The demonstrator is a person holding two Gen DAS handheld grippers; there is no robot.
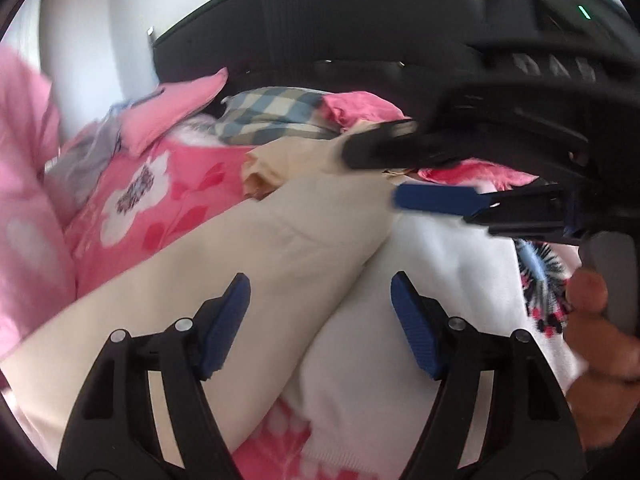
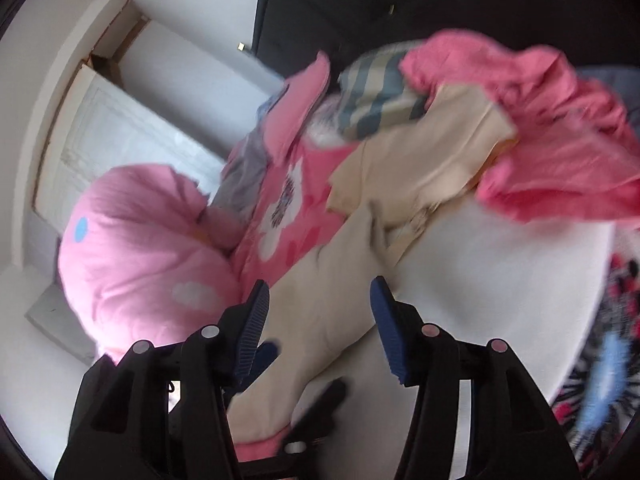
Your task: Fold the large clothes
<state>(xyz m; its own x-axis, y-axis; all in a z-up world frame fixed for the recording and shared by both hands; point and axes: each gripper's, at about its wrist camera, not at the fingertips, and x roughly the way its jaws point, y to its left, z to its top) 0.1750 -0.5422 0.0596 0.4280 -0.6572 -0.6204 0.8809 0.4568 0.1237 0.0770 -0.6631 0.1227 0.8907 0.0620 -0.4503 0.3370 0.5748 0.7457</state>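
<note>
Two grippers' fingers gape apart over one cream garment, gripping nothing.

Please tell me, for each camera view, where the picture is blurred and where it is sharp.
Left wrist view: the left gripper is sharp; the right gripper crossing at upper right is smeared, and the pink floral bedding is soft. Right wrist view: the right gripper is fairly crisp; the cream garment and the pink cloth are streaked with blur.

soft matt cream cloth garment, ribbed blue tool pads
</note>
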